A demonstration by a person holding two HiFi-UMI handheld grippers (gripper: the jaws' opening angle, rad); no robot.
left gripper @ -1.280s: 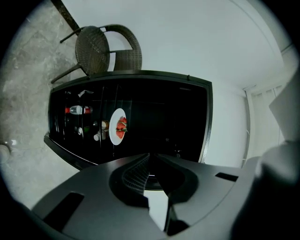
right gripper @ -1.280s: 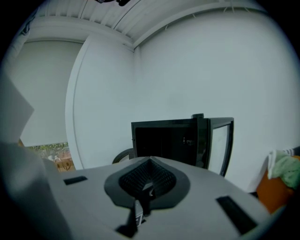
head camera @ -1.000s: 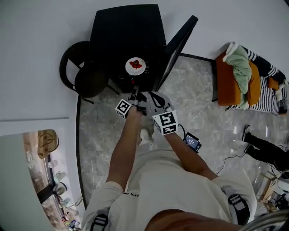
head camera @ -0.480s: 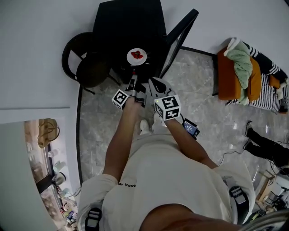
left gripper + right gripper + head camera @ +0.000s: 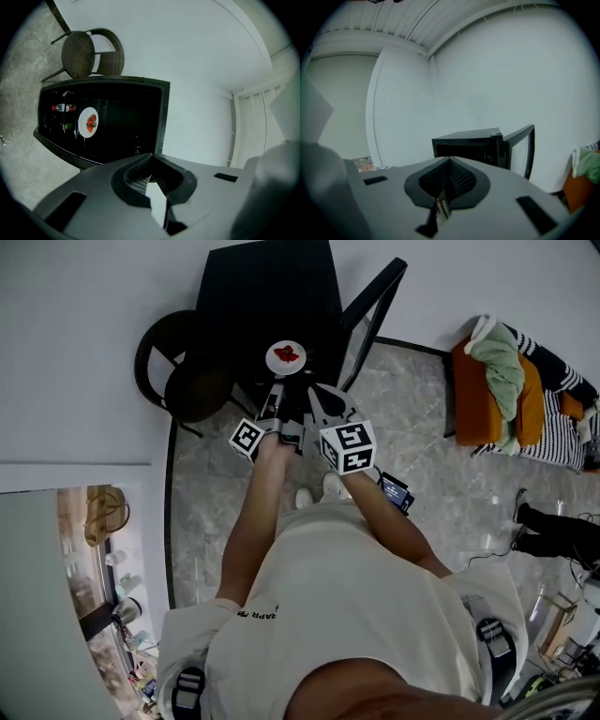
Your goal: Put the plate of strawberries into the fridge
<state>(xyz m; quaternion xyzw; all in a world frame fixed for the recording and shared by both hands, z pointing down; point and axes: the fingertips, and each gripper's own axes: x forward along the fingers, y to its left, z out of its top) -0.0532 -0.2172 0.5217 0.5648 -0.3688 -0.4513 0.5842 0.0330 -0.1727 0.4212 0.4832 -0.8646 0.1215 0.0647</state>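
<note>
The white plate of strawberries (image 5: 286, 357) rests on a shelf inside the black fridge (image 5: 262, 296), whose door (image 5: 370, 310) stands open to the right. In the left gripper view the plate (image 5: 88, 123) lies deep in the dark fridge interior (image 5: 122, 117), apart from the jaws. My left gripper (image 5: 278, 390) hangs just in front of the fridge opening, shut and empty (image 5: 151, 161). Beside it, my right gripper (image 5: 315, 390) is also shut with nothing in it (image 5: 447, 164), and it faces the fridge (image 5: 468, 143) and its open door (image 5: 520, 147).
A dark wicker chair (image 5: 183, 381) stands left of the fridge against the white wall. Bottles (image 5: 63, 108) sit on a fridge shelf beside the plate. An orange seat piled with clothes (image 5: 511, 399) is at the right, with a person's legs (image 5: 553, 535) on the marble floor.
Both grippers have risen in front of the fridge, the left more than the right. The plate stays on its shelf and both jaws stay shut.
</note>
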